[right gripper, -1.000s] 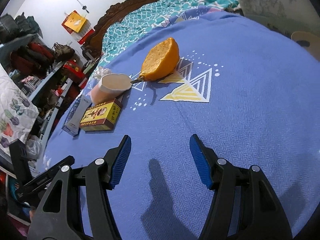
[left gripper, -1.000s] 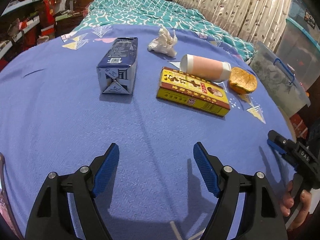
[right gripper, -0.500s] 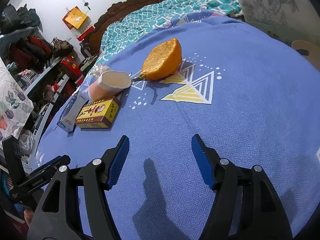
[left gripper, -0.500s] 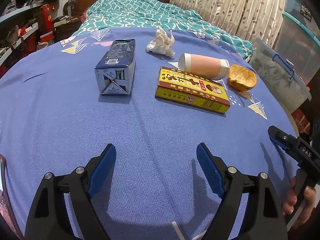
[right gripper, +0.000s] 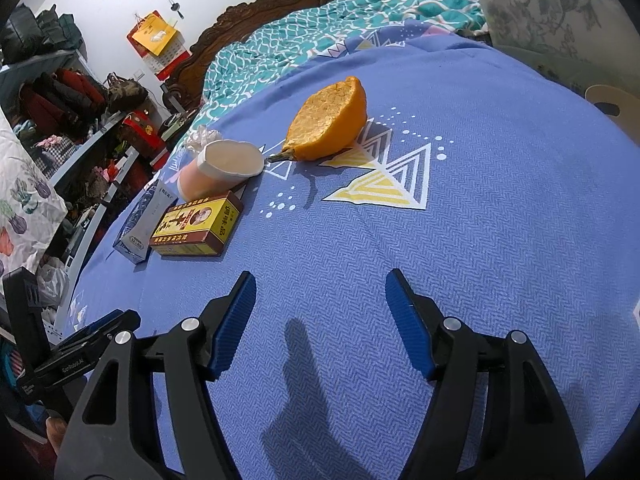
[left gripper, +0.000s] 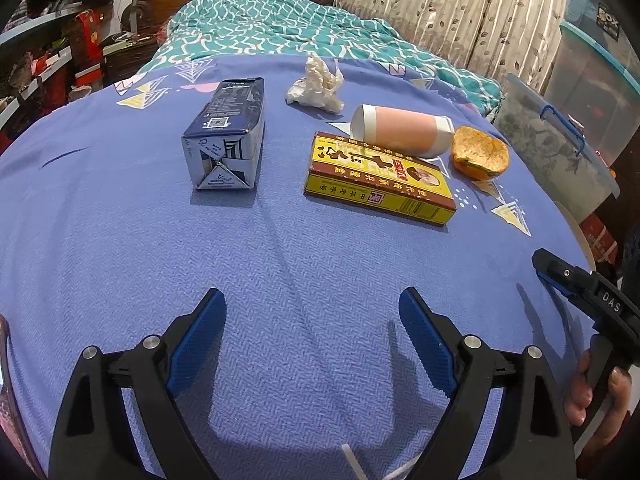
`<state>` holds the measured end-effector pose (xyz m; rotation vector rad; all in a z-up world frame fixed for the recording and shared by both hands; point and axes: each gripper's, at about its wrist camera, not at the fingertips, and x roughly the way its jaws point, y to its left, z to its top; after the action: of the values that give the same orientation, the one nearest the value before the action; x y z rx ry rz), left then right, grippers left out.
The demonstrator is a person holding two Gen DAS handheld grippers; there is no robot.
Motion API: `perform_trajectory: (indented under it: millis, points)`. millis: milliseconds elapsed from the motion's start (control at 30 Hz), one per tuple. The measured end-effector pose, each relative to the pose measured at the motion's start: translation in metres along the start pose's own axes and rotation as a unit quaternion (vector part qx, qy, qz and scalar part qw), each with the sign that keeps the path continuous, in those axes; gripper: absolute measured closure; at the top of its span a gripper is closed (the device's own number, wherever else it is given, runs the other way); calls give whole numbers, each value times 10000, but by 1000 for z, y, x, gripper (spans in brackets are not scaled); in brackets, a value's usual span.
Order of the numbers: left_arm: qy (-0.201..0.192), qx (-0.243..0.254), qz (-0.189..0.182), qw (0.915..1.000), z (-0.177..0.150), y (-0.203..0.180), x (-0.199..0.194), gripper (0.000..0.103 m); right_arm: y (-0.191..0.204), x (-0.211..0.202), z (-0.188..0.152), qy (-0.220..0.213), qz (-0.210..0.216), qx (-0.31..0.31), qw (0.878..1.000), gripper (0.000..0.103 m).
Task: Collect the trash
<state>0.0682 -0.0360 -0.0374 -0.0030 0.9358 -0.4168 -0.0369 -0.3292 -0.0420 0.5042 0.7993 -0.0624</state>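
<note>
Ahead of the left gripper (left gripper: 312, 336), on the blue cloth (left gripper: 120, 248) of the bed, lie five pieces of trash. Its jaws are opening, with only bare cloth between them. Beyond its left finger lies a dark blue carton (left gripper: 228, 134) on its side. Beyond its right finger lies a yellow box (left gripper: 380, 178), flat, with a pink cup (left gripper: 402, 130) tipped over just behind it and an orange peel (left gripper: 480, 153) just to the right of the cup. A crumpled tissue (left gripper: 318, 85) lies farthest off, between carton and cup. The right gripper (right gripper: 320, 320) has its jaws spread over bare cloth, nothing between them; the peel lies straight ahead of it, the cup, box and carton ahead to its left. A hand (left gripper: 588, 392) grips the right gripper's handle.
</note>
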Motion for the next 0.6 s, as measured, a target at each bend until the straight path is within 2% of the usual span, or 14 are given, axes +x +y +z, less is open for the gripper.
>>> perform_trajectory:
  millis: [600]
  points:
    - [-8, -6, -62, 10000, 0, 1, -1, 16, 2, 0, 0, -10, -48, -46, 10000, 34]
